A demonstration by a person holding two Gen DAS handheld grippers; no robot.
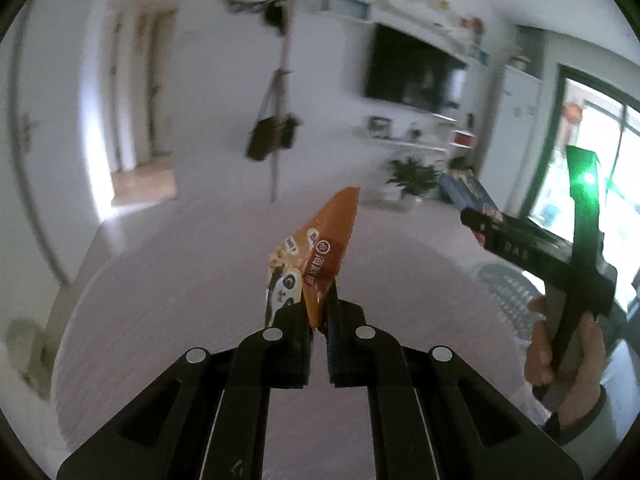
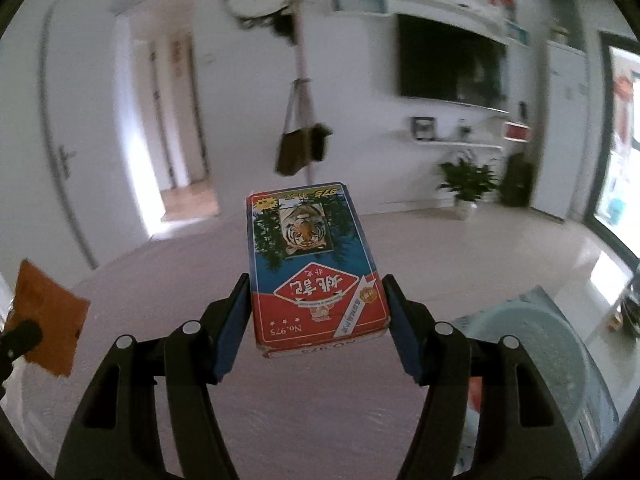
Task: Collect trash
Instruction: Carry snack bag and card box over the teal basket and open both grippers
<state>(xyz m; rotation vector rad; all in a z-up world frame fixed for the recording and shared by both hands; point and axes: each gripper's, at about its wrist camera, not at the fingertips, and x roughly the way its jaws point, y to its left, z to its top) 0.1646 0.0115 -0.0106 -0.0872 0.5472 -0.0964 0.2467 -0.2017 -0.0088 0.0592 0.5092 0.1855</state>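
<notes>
My left gripper (image 1: 319,320) is shut on an orange snack wrapper (image 1: 320,256), which sticks up and forward from the pinched jaws, lifted above the pale table (image 1: 180,280). My right gripper (image 2: 316,312) is shut on a red and blue playing-card box (image 2: 316,268) with a tiger picture, held flat between its blue pads above the table. In the left wrist view the right gripper (image 1: 480,226) shows at the right edge with the card box (image 1: 466,188) at its tip and a hand (image 1: 560,356) on its handle. The wrapper (image 2: 50,322) also shows at the left edge of the right wrist view.
A pale teal bin (image 2: 532,344) stands to the lower right beside the table. Beyond the table are a coat stand with a hanging bag (image 2: 298,152), a wall television (image 2: 452,64), a potted plant (image 2: 466,188) and an open doorway (image 2: 180,128).
</notes>
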